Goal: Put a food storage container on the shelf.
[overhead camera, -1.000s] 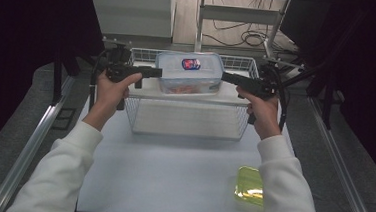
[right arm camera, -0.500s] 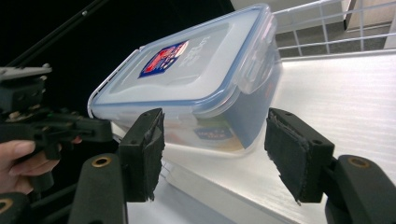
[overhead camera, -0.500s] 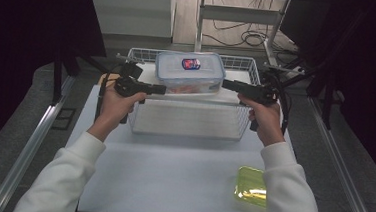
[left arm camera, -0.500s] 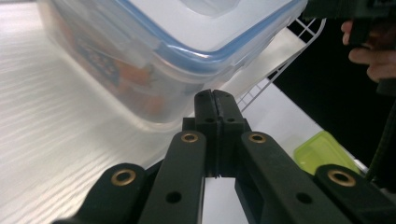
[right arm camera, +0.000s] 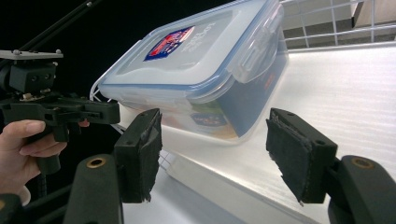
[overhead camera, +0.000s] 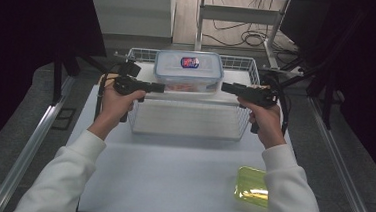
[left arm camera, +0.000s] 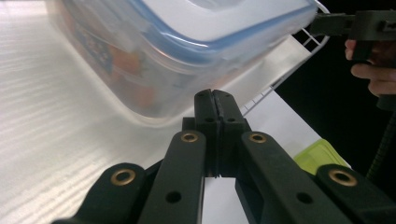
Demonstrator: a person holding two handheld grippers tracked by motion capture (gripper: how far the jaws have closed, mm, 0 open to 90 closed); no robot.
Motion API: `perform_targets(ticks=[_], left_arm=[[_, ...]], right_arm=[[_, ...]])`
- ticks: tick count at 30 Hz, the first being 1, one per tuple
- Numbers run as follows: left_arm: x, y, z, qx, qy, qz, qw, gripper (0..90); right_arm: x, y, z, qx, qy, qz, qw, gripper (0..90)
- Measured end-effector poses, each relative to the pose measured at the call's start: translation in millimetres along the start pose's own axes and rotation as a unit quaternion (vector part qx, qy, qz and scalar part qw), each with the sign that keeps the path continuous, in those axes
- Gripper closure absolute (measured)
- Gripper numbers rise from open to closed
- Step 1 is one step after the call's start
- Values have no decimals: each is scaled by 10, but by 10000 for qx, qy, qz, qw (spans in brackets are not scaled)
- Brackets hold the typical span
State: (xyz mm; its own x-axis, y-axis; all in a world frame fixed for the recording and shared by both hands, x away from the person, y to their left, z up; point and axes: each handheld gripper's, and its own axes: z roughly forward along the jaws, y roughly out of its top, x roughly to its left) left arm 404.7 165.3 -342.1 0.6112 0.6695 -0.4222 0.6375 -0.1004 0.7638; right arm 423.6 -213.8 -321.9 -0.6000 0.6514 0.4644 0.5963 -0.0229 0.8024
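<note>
High view: one clear plastic food container point(overhead camera: 188, 72) with a blue-rimmed snap lid and a red-and-blue label sits inside one white wire basket point(overhead camera: 189, 128), at its far end, on the white counter point(overhead camera: 171, 180). Orange and coloured contents show through its walls. The left gripper point(overhead camera: 160, 88) is held level just left of the container, its fingers pressed together on nothing. The right gripper point(overhead camera: 225, 87) points at the container's right side; its fingers point(right arm camera: 140, 154) stand apart, the container ahead of the gap and untouched. Both of the person's hands grip the handles at the basket's sides, white sleeves reaching in from below. One yellow-green tray point(overhead camera: 253, 186) lies near the right forearm on the counter.
</note>
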Motion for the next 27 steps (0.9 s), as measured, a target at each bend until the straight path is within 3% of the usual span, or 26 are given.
perform_targets(ticks=[5, 8, 11, 12, 15, 16, 27], left_arm=[[-94, -73, -88, -84, -83, 94, 9999, 860], [-187, -175, -167, -162, 71, 303, 9994, 809], [-222, -268, -240, -285, 106, 282, 9991, 703], [-232, -317, -289, -347, 71, 227, 9991, 607], [-244, -371, -341, -385, 49, 256, 9989, 530], [-263, -429, -387, -417, 128, 350, 9984, 514], [-288, -791, -505, -323, 40, 460, 9984, 357]], right_arm=[[46, -21, -40, 36, 14, -129, 9999, 355], [90, -50, -68, 50, 42, -267, 9996, 351], [143, -99, -95, 94, 76, -391, 9992, 346], [177, -133, -108, 138, 76, -453, 9988, 341], [210, -174, -110, 180, 89, -501, 9985, 332], [243, -219, -109, 245, 122, -552, 9981, 318], [349, -537, -125, 450, 293, -686, 9962, 284]])
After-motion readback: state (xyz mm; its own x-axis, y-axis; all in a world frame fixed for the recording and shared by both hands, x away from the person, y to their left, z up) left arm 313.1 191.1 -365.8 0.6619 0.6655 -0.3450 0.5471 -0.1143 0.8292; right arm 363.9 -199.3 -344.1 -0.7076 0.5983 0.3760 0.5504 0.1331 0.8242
